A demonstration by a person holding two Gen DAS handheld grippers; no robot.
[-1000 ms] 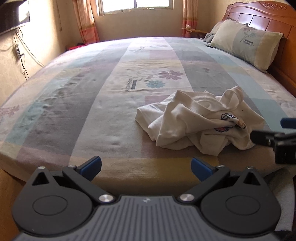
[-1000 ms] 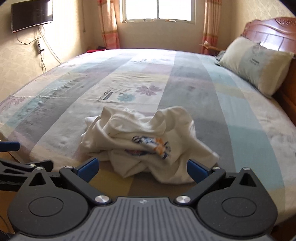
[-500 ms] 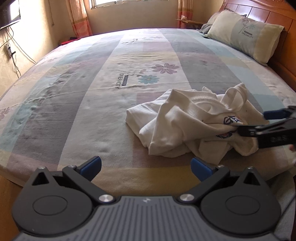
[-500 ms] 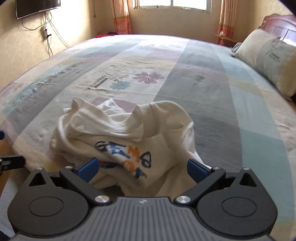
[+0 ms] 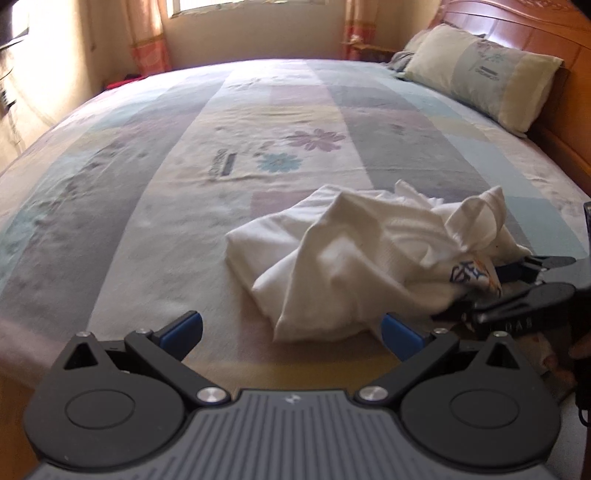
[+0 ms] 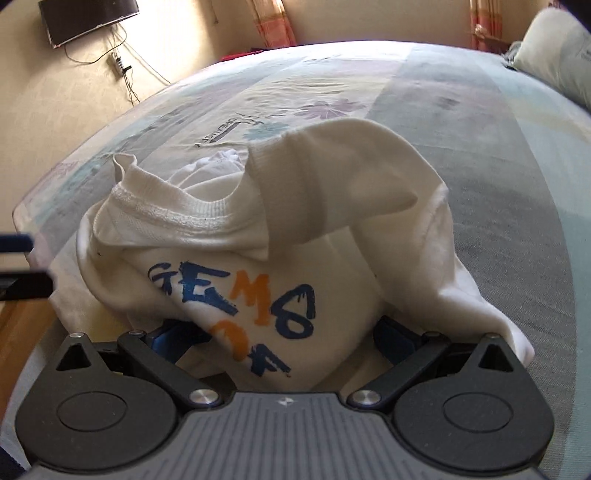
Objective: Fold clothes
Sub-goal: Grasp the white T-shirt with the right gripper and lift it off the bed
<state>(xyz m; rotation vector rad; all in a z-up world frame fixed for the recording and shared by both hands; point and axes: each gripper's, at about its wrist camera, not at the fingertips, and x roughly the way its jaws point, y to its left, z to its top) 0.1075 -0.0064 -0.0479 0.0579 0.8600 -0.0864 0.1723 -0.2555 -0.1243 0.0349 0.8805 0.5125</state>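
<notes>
- Right tool (image 6: 284, 332): fingers spread wide, pushed in under the near edge of the shirt (image 6: 280, 236); printed cloth bunched between the blue pads and draped over them, not pinched.
- Seen from the left wrist: right tool (image 5: 524, 284) low against the shirt's (image 5: 362, 258) right end, by the blue and orange print.
- Left tool (image 5: 291, 330): fingers wide apart, nothing between them, just short of the shirt's near-left corner; right pad (image 5: 400, 334) close to the hem, contact not clear.
- In the right wrist view, only a dark sliver of the left tool (image 6: 22, 273), left of the shirt.
- Shirt: white, crumpled in a heap, ribbed collar rolled up on top, a sleeve arched above the print; letters in blue and orange facing the right tool.
- Heap on the bed (image 5: 184, 206), close to its near edge, right of the middle stripe.
- Bedsheet in pale striped blocks; two printed flowers (image 5: 295, 149) just beyond the shirt.
- Pillow (image 5: 484, 74) far beyond the shirt to the right, against a wooden headboard (image 5: 554, 40).
- Curtains (image 5: 147, 40) and a window behind the shirt, at the far wall.
- Dark screen (image 6: 88, 16) on the wall, far left of the shirt, cable hanging below.
</notes>
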